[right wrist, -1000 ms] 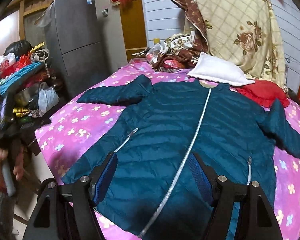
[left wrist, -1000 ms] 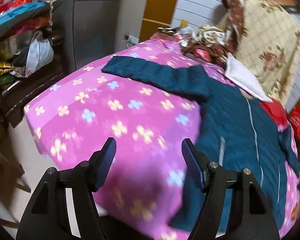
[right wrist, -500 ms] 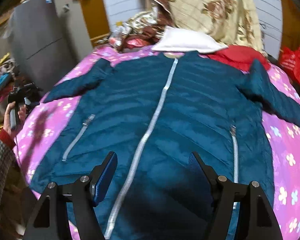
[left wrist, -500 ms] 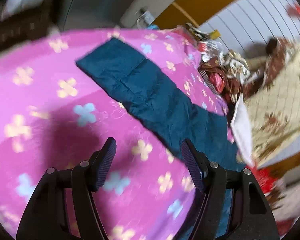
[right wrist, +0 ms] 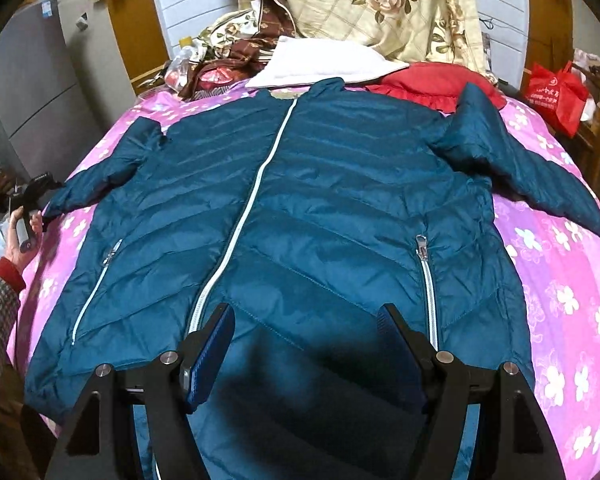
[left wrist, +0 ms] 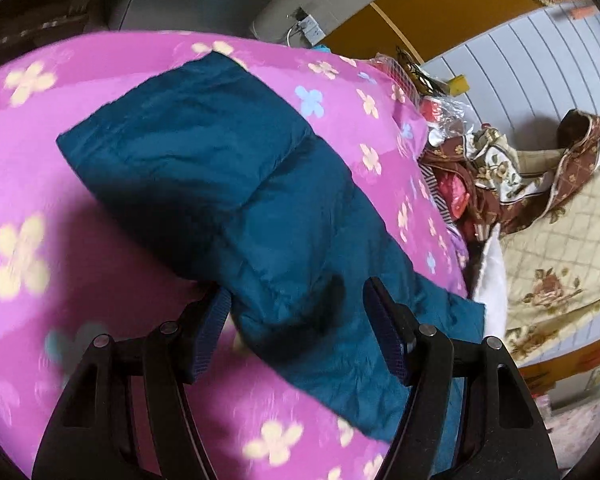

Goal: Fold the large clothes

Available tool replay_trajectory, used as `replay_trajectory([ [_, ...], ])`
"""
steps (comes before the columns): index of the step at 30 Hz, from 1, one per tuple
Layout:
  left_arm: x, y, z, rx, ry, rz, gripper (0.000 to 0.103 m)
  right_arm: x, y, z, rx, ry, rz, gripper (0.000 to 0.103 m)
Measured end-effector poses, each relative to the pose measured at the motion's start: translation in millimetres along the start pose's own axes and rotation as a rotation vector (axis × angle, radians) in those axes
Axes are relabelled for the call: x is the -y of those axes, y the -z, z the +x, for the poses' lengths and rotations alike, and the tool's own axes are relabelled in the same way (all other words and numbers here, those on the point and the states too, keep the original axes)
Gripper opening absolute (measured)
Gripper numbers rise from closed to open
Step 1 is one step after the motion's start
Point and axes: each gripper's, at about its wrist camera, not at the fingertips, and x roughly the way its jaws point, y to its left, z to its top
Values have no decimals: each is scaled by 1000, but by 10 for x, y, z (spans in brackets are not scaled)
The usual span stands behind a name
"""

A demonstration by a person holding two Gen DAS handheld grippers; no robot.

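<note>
A dark teal puffer jacket (right wrist: 320, 208) lies face up on a pink flowered bedspread (right wrist: 560, 280), zipped, both sleeves spread out. My right gripper (right wrist: 306, 340) is open, just above the jacket's lower front beside the white zipper (right wrist: 256, 192). The jacket's left sleeve (left wrist: 220, 184) fills the left wrist view. My left gripper (left wrist: 296, 316) is open with the sleeve lying between its two fingers, some way up from the cuff (left wrist: 172, 120). The left gripper (right wrist: 32, 196) also shows small in the right wrist view at the sleeve's end.
A white pillow (right wrist: 328, 60), a red cushion (right wrist: 432, 80) and a flowered quilt (right wrist: 380, 0) pile at the bed's head. A grey fridge (right wrist: 32, 92) stands left, a red bag (right wrist: 556, 92) right. The bed's left edge drops off beside the sleeve.
My left gripper has moved in over the left sleeve, which now lies between its fingers. My right gripper has moved closer over the jacket's lower front.
</note>
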Motion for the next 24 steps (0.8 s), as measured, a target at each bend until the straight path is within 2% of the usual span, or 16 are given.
replay_trajectory([
  [1,40,-28,48,-2,-55,24,28,12,3,13,0,5,0,71],
  [2,53,-53,100,-17,-94,39,14,19,9,24,-2,7,0,71],
  [3,90,-64,137,-38,-125,59,12,23,19,28,-3,8,-2,71],
  [4,146,-68,111,-25,-155,74,10,28,24,24,-2,8,-5,71],
  [5,281,-58,24,9,-186,114,9,38,32,10,1,8,-8,71],
  [7,587,-1,-184,64,-203,204,8,68,54,-40,16,10,-11,71],
  [11,1345,283,-616,137,-164,401,7,186,103,-168,57,-17,5,71],
  [14,2139,794,-930,162,-68,575,7,291,154,-255,84,-38,24,71],
  [17,2758,1366,-1023,149,33,706,7,456,226,-344,103,-54,63,71],
  [20,3282,2167,-887,45,133,812,7,673,303,-466,128,-53,106,71],
  [24,3442,3042,-574,-86,114,876,10,1003,379,-606,150,-50,173,71],
])
